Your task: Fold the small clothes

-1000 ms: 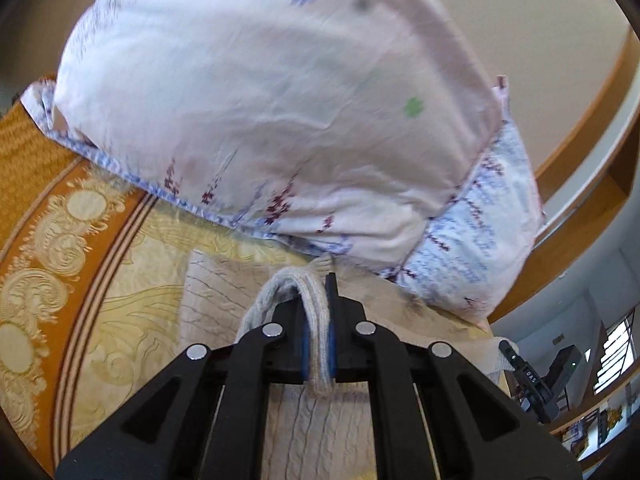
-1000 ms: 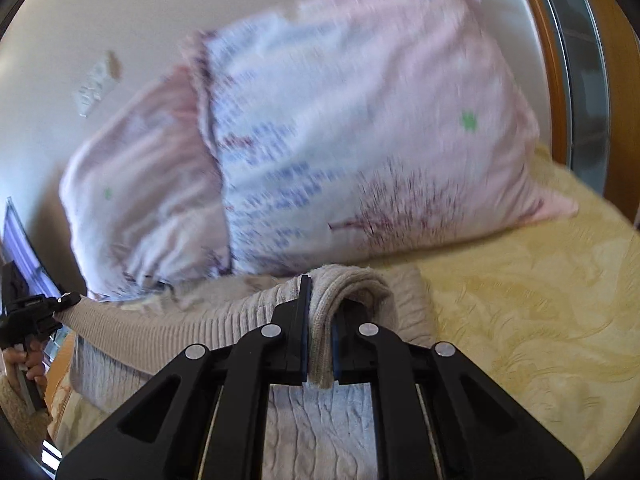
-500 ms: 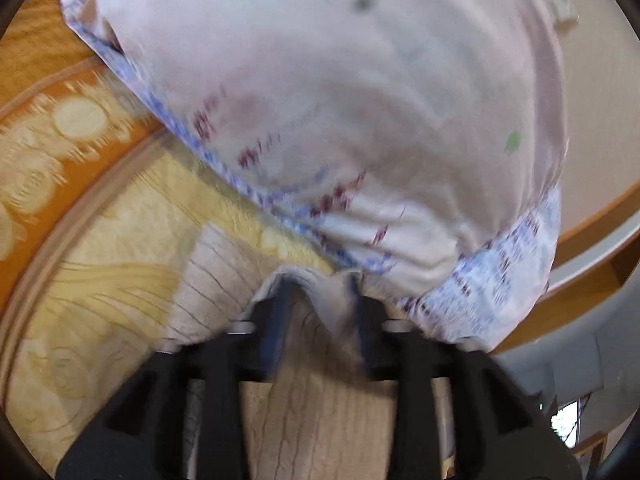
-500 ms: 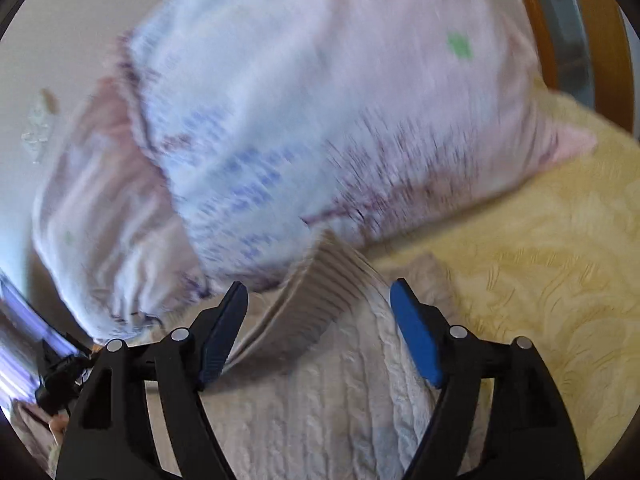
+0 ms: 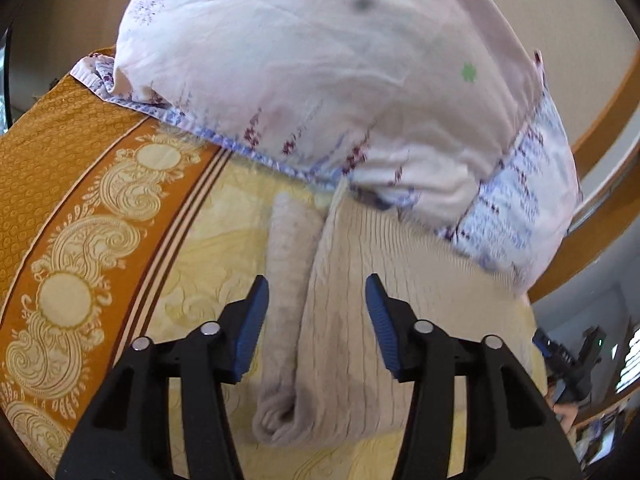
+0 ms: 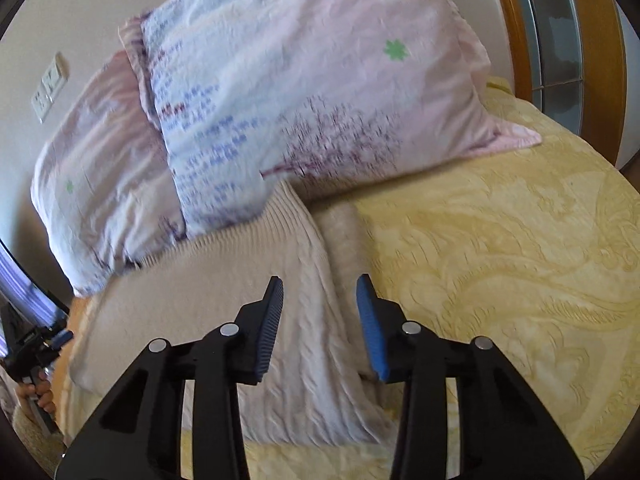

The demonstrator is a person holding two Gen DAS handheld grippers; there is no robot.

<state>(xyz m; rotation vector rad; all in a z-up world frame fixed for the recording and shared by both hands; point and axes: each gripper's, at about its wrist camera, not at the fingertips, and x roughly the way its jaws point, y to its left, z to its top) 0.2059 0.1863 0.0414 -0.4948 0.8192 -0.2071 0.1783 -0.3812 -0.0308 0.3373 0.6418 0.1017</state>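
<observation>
Lying folded on bed against pillows: beige knit sweater | left gripper fingers open, empty | right gripper fingers open, empty, above sweater.

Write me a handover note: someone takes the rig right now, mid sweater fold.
Left gripper: open, empty, above the sweater near its rolled sleeve.
Right gripper: open, empty, above the sweater's other side.
Sweater: lies on the yellow bedspread, top edge against the pillows.
Done: both sides appear folded inward over the body, edges let go.
Left: probably fold it in half lengthwise, then smooth it flat. The near end lies mostly behind the fingers in both views, so check it first.
</observation>
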